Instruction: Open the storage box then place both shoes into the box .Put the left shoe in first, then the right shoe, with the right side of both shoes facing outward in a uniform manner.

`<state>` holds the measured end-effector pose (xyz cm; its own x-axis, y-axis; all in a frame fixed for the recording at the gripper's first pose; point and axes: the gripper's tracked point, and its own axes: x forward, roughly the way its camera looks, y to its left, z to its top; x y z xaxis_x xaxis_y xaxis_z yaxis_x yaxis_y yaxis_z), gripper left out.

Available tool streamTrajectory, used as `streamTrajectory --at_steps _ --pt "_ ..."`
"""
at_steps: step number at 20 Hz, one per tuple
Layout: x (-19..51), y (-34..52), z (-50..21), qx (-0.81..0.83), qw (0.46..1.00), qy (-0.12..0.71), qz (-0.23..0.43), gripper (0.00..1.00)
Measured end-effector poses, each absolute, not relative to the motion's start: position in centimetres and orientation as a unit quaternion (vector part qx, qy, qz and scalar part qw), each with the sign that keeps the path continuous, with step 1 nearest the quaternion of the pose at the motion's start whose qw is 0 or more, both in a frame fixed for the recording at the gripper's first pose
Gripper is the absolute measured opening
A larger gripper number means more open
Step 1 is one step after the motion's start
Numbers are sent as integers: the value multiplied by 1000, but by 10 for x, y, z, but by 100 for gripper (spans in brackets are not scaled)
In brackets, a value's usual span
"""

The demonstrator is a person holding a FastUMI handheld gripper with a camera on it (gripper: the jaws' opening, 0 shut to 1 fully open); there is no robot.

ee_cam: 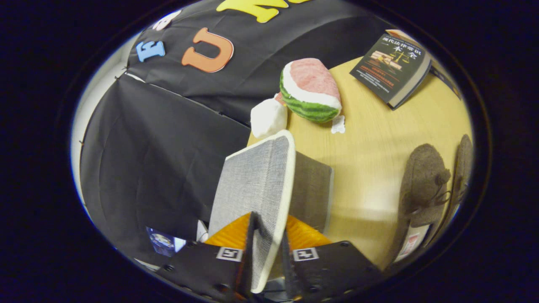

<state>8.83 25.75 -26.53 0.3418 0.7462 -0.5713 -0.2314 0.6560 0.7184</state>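
Note:
My gripper [268, 248] is shut on the grey fabric lid [257, 181] of the storage box, its two fingers pressing the lid's white-edged rim from either side. The lid stands raised, tilted up and away from the box body [311, 191], whose dark grey wall shows just beyond the right finger. Two brown fuzzy shoes lie on the wooden table off to the right: the nearer shoe [423, 185] with a small bow, and the second shoe [463, 164] right behind it, partly hidden.
A plush watermelon slice [311, 90] and a white soft object [268, 118] sit beyond the box near the table's far edge. A dark book [391, 67] lies further right on the light wooden table [374, 147]. Black cloth wall fills the left.

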Motion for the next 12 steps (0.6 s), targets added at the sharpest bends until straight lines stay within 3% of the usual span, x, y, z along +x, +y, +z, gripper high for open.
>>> streamTrajectory --at_steps 3,12 --pt "86 259 -259 261 776 497 286 3" --pt "65 279 -191 243 781 505 275 1"
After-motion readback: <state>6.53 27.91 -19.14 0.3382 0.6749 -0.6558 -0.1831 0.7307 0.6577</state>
